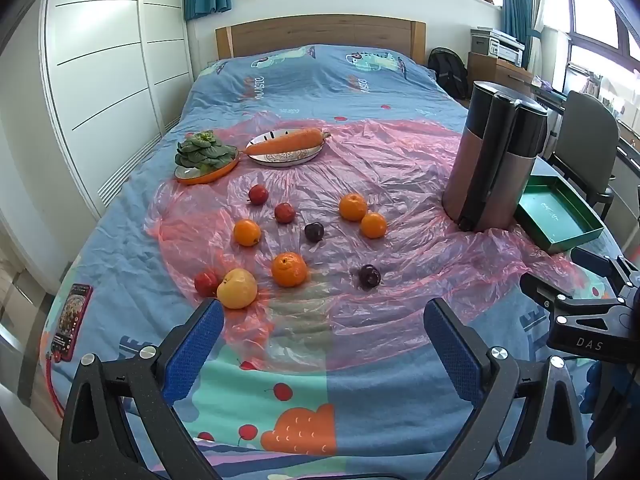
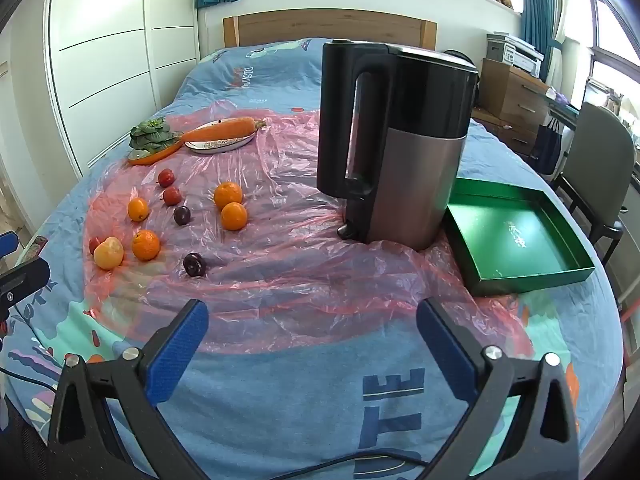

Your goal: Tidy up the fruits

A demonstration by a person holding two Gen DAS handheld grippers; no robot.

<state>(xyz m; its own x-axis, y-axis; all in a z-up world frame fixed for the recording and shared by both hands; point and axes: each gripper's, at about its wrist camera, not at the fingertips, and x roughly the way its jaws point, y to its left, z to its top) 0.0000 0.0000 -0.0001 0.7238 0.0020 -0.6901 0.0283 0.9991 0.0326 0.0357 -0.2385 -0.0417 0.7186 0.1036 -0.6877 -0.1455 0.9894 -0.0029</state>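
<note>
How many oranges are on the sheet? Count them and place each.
4. A touching pair, far orange and near orange, sits toward the kettle; one orange lies left; the largest is nearest, beside the yellow apple. None appear hidden.

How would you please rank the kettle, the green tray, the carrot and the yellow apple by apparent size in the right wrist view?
1. Kettle
2. Green tray
3. Carrot
4. Yellow apple

The carrot lies farther away, so its lead over the apple is probably understated.
</note>
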